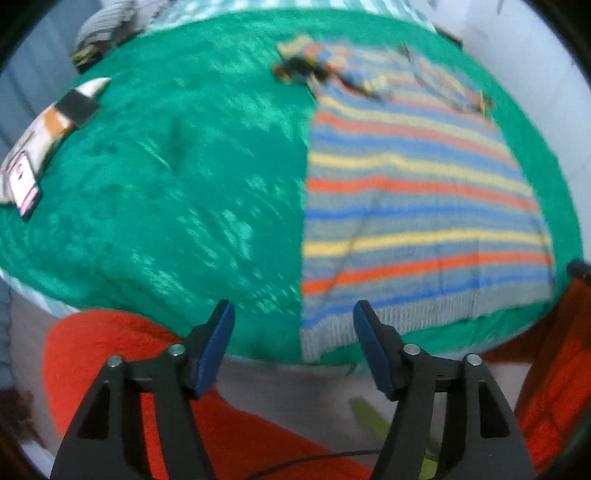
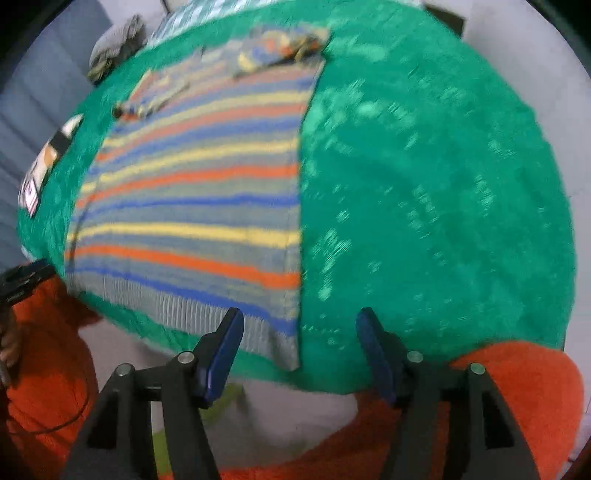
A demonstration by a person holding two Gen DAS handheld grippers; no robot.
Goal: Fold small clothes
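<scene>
A striped knit sweater (image 1: 413,206), grey with yellow, orange and blue bands, lies flat on a green cloth-covered table (image 1: 166,184). It is folded lengthwise, with sleeves and collar bunched at the far end. It also shows in the right wrist view (image 2: 192,206). My left gripper (image 1: 293,314) is open and empty, above the table's near edge beside the sweater's ribbed hem. My right gripper (image 2: 299,321) is open and empty, over the hem's near right corner. Both views are blurred.
A folded patterned item with a phone-like card (image 1: 40,147) lies at the table's left edge. A grey striped bundle (image 1: 103,29) sits at the far left corner. Orange-clad arms (image 1: 147,369) and the grey floor lie below the near edge.
</scene>
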